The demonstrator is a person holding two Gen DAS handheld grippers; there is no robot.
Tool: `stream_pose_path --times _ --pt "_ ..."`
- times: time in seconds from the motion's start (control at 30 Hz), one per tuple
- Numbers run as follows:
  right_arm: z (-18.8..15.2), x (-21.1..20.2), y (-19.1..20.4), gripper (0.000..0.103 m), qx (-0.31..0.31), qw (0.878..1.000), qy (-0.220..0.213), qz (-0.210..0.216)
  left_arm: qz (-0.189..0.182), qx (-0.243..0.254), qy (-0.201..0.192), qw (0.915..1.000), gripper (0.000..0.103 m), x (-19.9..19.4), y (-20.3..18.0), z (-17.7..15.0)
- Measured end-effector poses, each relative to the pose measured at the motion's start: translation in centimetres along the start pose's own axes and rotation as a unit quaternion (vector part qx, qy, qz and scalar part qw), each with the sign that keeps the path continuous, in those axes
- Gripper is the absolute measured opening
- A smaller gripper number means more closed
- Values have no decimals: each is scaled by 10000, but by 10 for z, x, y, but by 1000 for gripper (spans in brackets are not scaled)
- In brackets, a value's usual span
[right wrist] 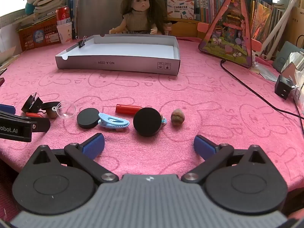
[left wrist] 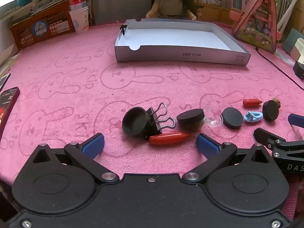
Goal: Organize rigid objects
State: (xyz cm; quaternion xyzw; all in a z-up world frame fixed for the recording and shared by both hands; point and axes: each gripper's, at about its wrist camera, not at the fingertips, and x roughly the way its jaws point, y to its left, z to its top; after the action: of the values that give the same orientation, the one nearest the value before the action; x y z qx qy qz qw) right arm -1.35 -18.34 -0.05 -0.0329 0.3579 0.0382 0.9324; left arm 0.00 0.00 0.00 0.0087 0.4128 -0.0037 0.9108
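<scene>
Small objects lie in a row on the pink towel. In the left wrist view: a black cap (left wrist: 134, 121), black binder clips (left wrist: 157, 120), a red cylinder (left wrist: 169, 138), a black disc (left wrist: 190, 116), a clear dome (left wrist: 213, 118). My left gripper (left wrist: 150, 145) is open, just short of the red cylinder. In the right wrist view: a black disc (right wrist: 147, 121), a blue clip (right wrist: 113, 123), a second red cylinder (right wrist: 127, 108), a walnut (right wrist: 177, 117). My right gripper (right wrist: 149, 145) is open, just short of the black disc. An open white box (right wrist: 117, 63) holds one binder clip (right wrist: 82, 42).
A doll (right wrist: 141, 13) sits behind the box. A red basket (right wrist: 39, 35), can and paper cup stand back left. A pink triangular toy house (right wrist: 230, 34), a black cable (right wrist: 252, 91) and a black adapter (right wrist: 283, 89) are on the right. Books line the back.
</scene>
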Motion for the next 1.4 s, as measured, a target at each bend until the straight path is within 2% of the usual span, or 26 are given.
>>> stream_pose_path --times 1.4 --pt "-1 -1 1 103 8 10000 -2 -1 29 14 20 10000 103 0 4 -3"
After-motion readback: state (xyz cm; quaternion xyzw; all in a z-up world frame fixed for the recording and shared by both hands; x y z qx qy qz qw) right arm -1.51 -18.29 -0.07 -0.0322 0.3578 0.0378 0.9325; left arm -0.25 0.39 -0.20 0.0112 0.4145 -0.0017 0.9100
